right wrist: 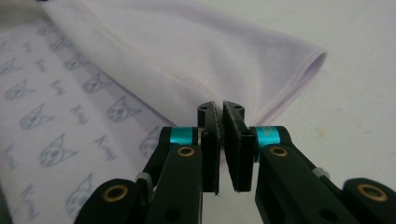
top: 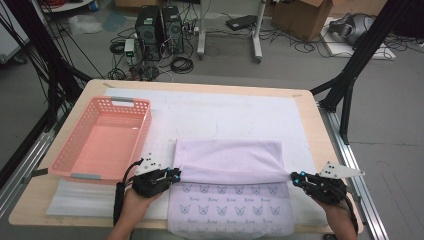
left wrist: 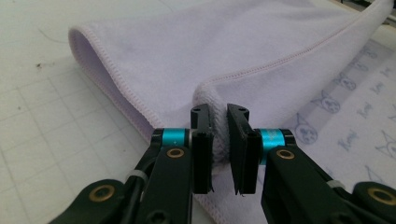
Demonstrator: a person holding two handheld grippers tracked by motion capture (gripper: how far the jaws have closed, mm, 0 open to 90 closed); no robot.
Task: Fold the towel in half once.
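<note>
The towel (top: 227, 192) lies at the near edge of the table (top: 310, 107), on a white mat (top: 240, 112). It is pale lilac, and its far half is folded back toward the person, with the printed face exposed below the fold. The print shows rows of small cat heads with a short word beneath each; the word is too small to read. A pink basket (top: 102, 140) stands to the left of the towel, apart from it. The left gripper (top: 175, 174) meets the folded edge at its left end, the right gripper (top: 296, 177) at its right end.

Left gripper view: the jaws stand slightly apart with a bunched corner of the towel (left wrist: 243, 56) between them; the cloth touches the left pad, and a narrow gap shows at the right pad.

Right gripper view: the jaws are pressed together on the hemmed corner of the towel (right wrist: 187, 51). The cat print lies to the left, its lettering blurred.
</note>
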